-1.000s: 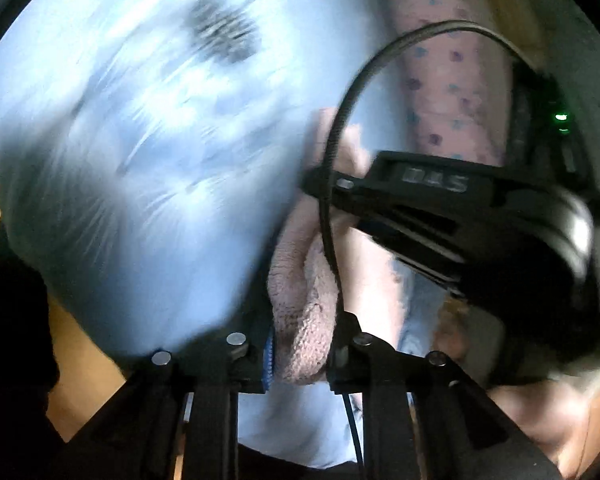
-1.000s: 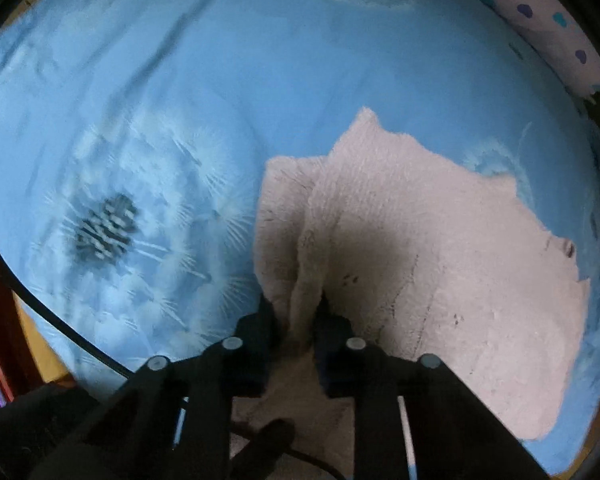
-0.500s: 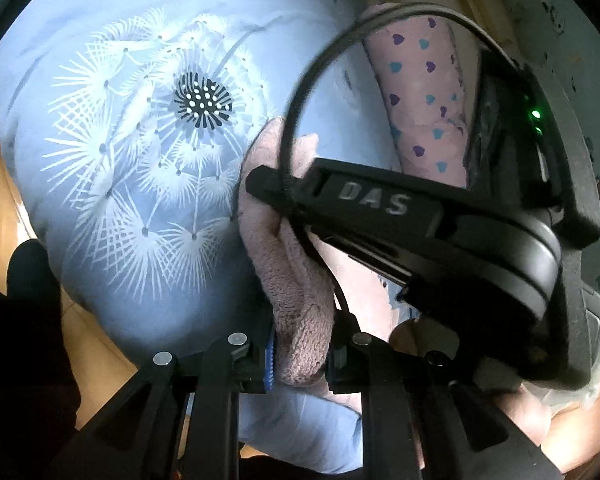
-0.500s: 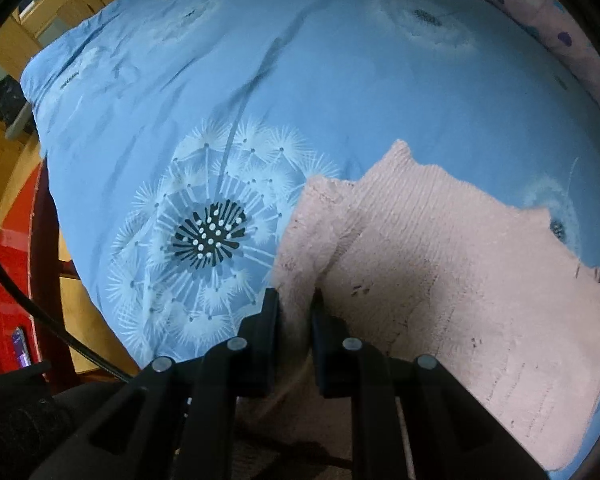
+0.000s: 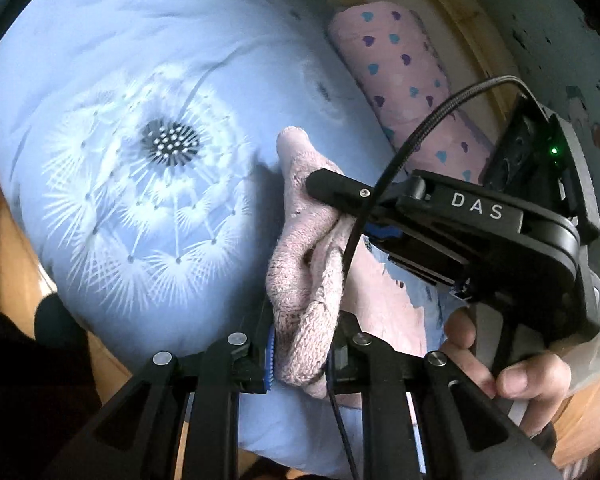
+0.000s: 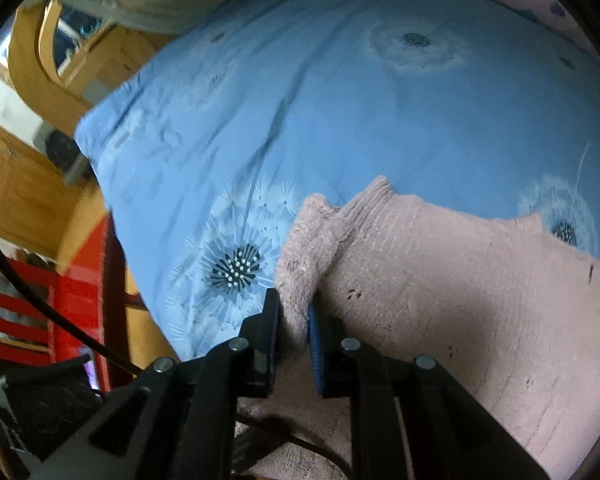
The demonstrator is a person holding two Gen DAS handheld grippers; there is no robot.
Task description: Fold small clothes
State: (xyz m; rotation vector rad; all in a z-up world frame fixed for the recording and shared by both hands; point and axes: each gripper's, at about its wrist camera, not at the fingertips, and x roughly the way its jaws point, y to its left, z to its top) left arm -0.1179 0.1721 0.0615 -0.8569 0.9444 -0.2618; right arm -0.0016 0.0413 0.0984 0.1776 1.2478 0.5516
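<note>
**Two claws lift the edge of a pink knit piece on the bed**

A bed with a blue cover fills both views. The cover has white dandelion prints on it. A pink pillow with little hearts lies at the far side. Wooden furniture and something red stand beside the bed.

A small pink knitted garment lies spread on the blue cover. One edge of it is bunched up and raised off the bed.

The left claw is squeezed tight on a thick fold of the pink knit. The right claw is also nearly closed, with a bunched bit of the same edge pinched between its pads. In the left view, the right claw's black body sits just across the cloth, and a hand holds its handle.

It looks like the fold is just starting: both claws grip one edge and hold it up. Next, that edge likely needs to be carried over the flat part and laid down evenly. Both claws should move together, so the knit does not twist or slip out.
</note>
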